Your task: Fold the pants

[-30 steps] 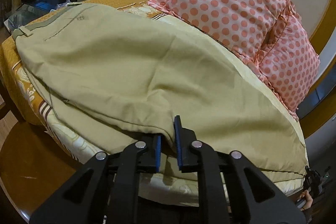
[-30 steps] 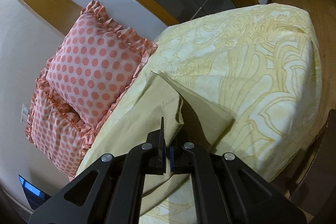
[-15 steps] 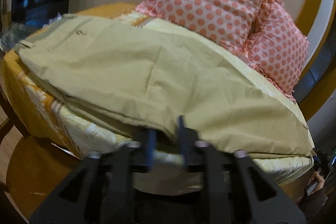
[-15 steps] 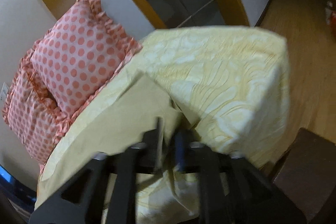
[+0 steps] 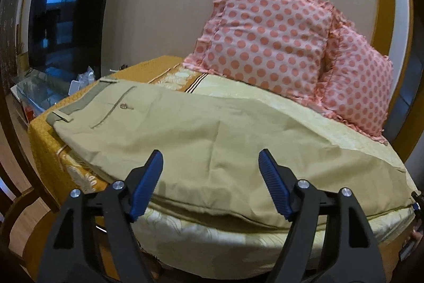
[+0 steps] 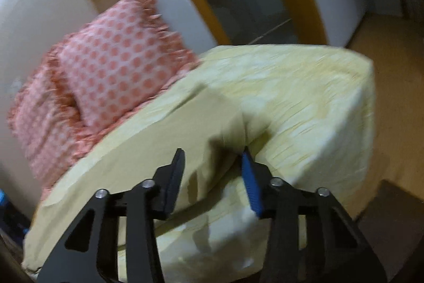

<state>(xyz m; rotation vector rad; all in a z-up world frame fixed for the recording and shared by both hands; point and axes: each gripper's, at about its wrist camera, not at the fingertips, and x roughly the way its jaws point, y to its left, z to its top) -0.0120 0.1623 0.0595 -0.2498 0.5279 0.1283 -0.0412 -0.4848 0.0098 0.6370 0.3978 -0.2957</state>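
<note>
Khaki pants [image 5: 201, 139] lie flat along your bed [image 5: 185, 232], waistband at the far left, beside two polka-dot pillows [image 5: 267, 36]. Your left claw [image 5: 210, 166] is spread wide, gripping nothing. Your right claw [image 6: 213, 163] is released too, straddling the hem.

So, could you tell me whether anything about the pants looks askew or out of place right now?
Mostly fine: the pants lie flat along the bed. The odd spot is the hem end, where a corner is rucked up beside the right gripper.
</note>
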